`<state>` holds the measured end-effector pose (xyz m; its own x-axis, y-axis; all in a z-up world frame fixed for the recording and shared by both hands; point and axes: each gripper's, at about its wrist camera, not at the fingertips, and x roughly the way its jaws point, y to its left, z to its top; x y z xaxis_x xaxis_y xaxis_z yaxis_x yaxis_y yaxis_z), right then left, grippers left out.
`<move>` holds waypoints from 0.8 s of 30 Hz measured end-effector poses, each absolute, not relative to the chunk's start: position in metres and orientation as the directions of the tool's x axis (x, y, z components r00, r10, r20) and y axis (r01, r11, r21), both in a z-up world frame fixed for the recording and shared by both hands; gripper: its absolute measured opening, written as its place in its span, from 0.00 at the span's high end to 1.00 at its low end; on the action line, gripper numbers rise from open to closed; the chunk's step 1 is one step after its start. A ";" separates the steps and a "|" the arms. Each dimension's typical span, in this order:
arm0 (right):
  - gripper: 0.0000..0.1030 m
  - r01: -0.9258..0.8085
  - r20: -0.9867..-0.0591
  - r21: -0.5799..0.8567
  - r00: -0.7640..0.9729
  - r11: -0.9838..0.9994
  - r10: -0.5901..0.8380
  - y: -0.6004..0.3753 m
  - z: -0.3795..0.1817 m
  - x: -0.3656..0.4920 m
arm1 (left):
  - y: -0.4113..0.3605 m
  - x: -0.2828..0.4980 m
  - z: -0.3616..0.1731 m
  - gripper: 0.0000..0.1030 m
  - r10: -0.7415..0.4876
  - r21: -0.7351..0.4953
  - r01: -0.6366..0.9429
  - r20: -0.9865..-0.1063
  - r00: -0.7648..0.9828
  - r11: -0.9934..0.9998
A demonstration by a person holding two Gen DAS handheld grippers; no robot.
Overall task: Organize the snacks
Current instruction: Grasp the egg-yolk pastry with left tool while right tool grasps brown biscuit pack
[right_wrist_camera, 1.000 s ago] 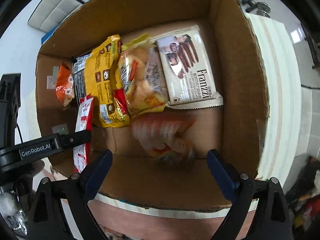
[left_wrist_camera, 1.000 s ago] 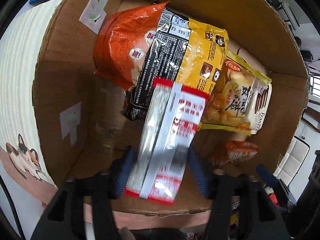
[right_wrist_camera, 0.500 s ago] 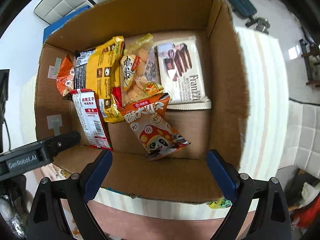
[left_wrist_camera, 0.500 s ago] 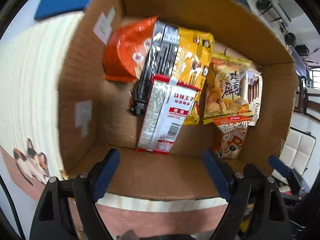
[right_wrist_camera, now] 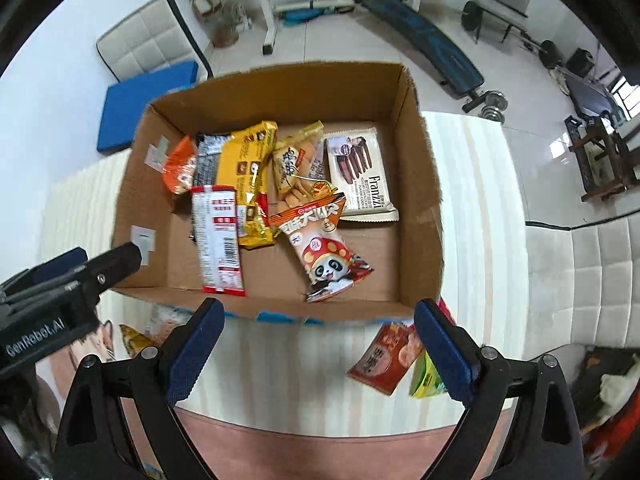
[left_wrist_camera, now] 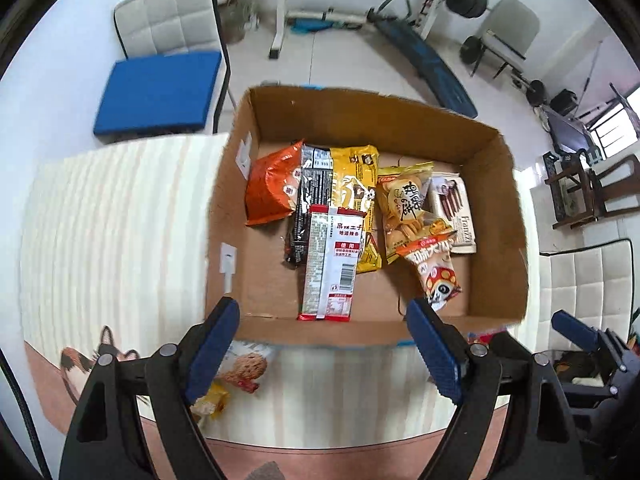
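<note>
A cardboard box [left_wrist_camera: 228,184] [right_wrist_camera: 420,184] on the striped table holds several snack packs. A red-and-white packet [left_wrist_camera: 330,264] [right_wrist_camera: 218,236] and a panda packet [left_wrist_camera: 434,272] [right_wrist_camera: 324,252] lie at its front. Behind them are an orange bag [left_wrist_camera: 272,192], a yellow-black bag [left_wrist_camera: 352,188], a biscuit bag [left_wrist_camera: 404,204] and a Franzzi wafer pack [right_wrist_camera: 360,172]. My left gripper [left_wrist_camera: 324,352] is open and empty above the box's near wall. My right gripper [right_wrist_camera: 316,356] is open and empty, also in front of the box. A cookie pack [left_wrist_camera: 244,368] lies by the left fingers; a red pack [right_wrist_camera: 388,356] and green pack [right_wrist_camera: 426,380] lie by the right fingers.
The table [left_wrist_camera: 100,232] carries a cat-print mat [left_wrist_camera: 80,364] at the near left edge. Beyond the table are a white chair with a blue cushion [left_wrist_camera: 156,92], a weight bench [right_wrist_camera: 420,40] and a white sofa [right_wrist_camera: 580,280] on the right.
My left gripper let go of the red-and-white packet and my right let go of the panda packet; both now lie in the box. Both grippers have drawn back and up from the box.
</note>
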<state>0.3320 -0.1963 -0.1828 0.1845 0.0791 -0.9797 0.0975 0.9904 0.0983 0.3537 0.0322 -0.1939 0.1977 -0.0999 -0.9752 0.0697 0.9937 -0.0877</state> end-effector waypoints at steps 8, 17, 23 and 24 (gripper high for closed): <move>0.05 0.167 -0.963 0.152 0.247 0.974 0.107 -0.192 -0.166 0.280 | 0.044 0.300 -0.175 0.17 -0.104 -0.083 0.082 -0.947 0.305 0.993; 0.05 0.347 -0.971 0.218 0.174 0.912 0.166 -0.235 -0.232 0.245 | 0.046 0.260 -0.234 0.17 0.002 -0.004 -0.021 -0.964 0.266 1.000; 0.12 0.465 -0.982 0.191 0.092 0.865 0.167 -0.271 -0.310 0.248 | 0.043 0.257 -0.293 0.17 0.044 0.032 -0.073 -0.985 0.169 0.997; 0.16 0.478 -0.981 0.193 0.084 0.857 0.174 -0.275 -0.320 0.249 | 0.043 0.257 -0.304 0.17 0.052 0.040 -0.079 -0.987 0.154 0.996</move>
